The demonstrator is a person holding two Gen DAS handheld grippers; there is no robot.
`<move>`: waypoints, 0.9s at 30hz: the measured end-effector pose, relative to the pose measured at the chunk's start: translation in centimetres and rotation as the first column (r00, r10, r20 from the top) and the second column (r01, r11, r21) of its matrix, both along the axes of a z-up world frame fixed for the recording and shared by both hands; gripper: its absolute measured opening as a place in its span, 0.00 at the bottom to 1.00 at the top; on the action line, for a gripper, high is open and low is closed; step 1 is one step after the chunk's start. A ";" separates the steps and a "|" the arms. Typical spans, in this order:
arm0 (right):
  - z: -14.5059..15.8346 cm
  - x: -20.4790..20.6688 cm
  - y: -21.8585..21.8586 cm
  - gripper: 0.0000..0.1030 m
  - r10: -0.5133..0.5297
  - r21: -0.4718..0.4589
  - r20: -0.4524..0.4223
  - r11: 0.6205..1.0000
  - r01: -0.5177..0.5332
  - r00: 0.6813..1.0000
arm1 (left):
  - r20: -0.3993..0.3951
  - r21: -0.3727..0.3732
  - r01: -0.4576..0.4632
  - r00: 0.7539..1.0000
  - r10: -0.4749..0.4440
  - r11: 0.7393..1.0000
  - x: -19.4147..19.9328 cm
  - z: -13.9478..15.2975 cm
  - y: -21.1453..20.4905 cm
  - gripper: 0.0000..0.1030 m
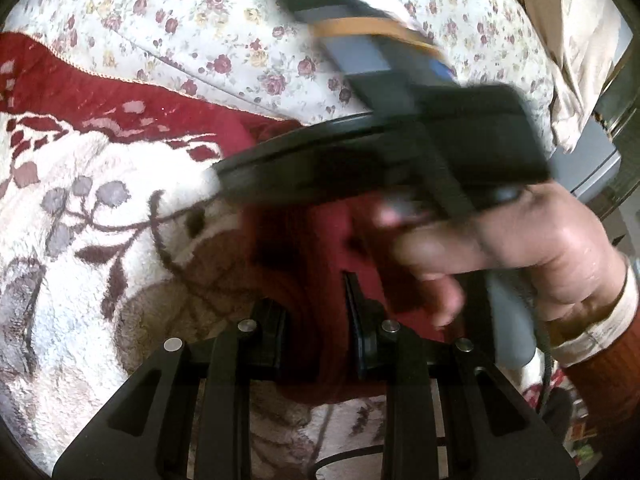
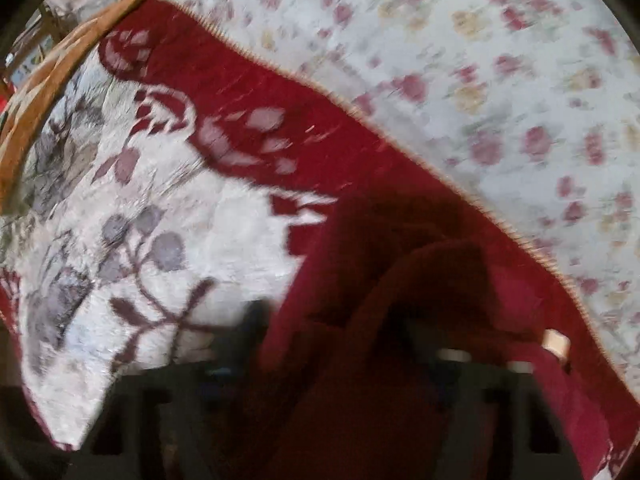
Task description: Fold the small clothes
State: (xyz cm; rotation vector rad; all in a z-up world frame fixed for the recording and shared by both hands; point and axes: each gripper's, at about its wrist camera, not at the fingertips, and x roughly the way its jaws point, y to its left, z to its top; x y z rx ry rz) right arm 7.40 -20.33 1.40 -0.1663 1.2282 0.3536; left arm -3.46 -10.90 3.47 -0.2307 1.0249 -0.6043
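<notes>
Two bed layers, floral sheet under fleece blanket; left claw pinching red garment (right claw's state unreadable).

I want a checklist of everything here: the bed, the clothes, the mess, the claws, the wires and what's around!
Surface: plush red-and-white blanket over a rose-print sheet.
Job's things: dark red garment, bunched on the blanket.
Clutter: nothing seen.
Claws: left claw has the red garment between its fingers; grip unclear. Right claw too blurred to judge; the person's right hand holds its handle.
Cables: a dark wire by the right wrist.
Surroundings: beige cloth at the far right; wooden frame along the bed's edge.
</notes>
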 end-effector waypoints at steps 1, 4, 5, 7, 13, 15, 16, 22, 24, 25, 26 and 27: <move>0.4 -0.2 -0.9 0.24 -0.019 0.038 0.004 0.999 0.018 1.000 | -0.008 -0.033 0.003 1.000 -0.003 0.999 0.1 0.2 0.2 0.23; 3.1 -1.7 -5.3 0.20 -0.099 0.173 0.062 0.981 0.086 0.993 | -0.006 -0.128 0.041 0.999 -0.042 0.991 0.0 1.6 0.2 0.23; 3.9 -2.3 -6.6 0.19 -0.127 0.214 0.073 0.971 0.109 0.989 | 0.003 -0.146 0.054 0.999 -0.055 0.988 -0.1 2.1 -0.1 0.23; 5.2 -3.6 -8.8 0.19 -0.182 0.295 0.081 0.943 0.150 0.980 | 0.017 -0.167 0.080 0.997 -0.078 0.983 -0.4 3.1 -0.9 0.23; 8.9 -6.6 -13.7 0.18 -0.268 0.405 0.109 0.892 0.203 0.957 | 0.090 -0.139 0.175 0.982 -0.163 0.975 -2.5 6.1 -4.9 0.22; 9.8 -7.4 -15.0 0.18 -0.280 0.416 0.120 0.885 0.207 0.952 | 0.104 -0.135 0.206 0.976 -0.193 0.969 -2.9 7.0 -6.3 0.22; 10.2 -8.0 -15.7 0.18 -0.289 0.417 0.129 0.884 0.213 0.948 | 0.109 -0.134 0.221 0.972 -0.207 0.966 -3.2 7.4 -7.1 0.22; 12.1 -11.5 -20.3 0.18 -0.351 0.431 0.149 0.864 0.259 0.924 | 0.135 -0.095 0.290 0.952 -0.276 0.952 -4.9 8.7 -11.3 0.22; 12.0 -12.3 -21.6 0.18 -0.369 0.431 0.148 0.859 0.276 0.918 | 0.134 -0.091 0.303 0.948 -0.290 0.949 -5.5 8.7 -12.3 0.22; 12.0 -12.8 -22.4 0.18 -0.380 0.433 0.145 0.854 0.287 0.913 | 0.130 -0.089 0.312 0.945 -0.299 0.946 -5.7 8.7 -12.9 0.22; 11.9 -13.3 -23.1 0.18 -0.391 0.436 0.142 0.850 0.297 0.910 | 0.130 -0.084 0.321 0.942 -0.309 0.943 -6.0 8.7 -13.7 0.22; 11.8 -13.6 -23.7 0.18 -0.399 0.438 0.140 0.846 0.305 0.906 | 0.132 -0.078 0.328 0.939 -0.316 0.941 -6.2 8.7 -14.2 0.22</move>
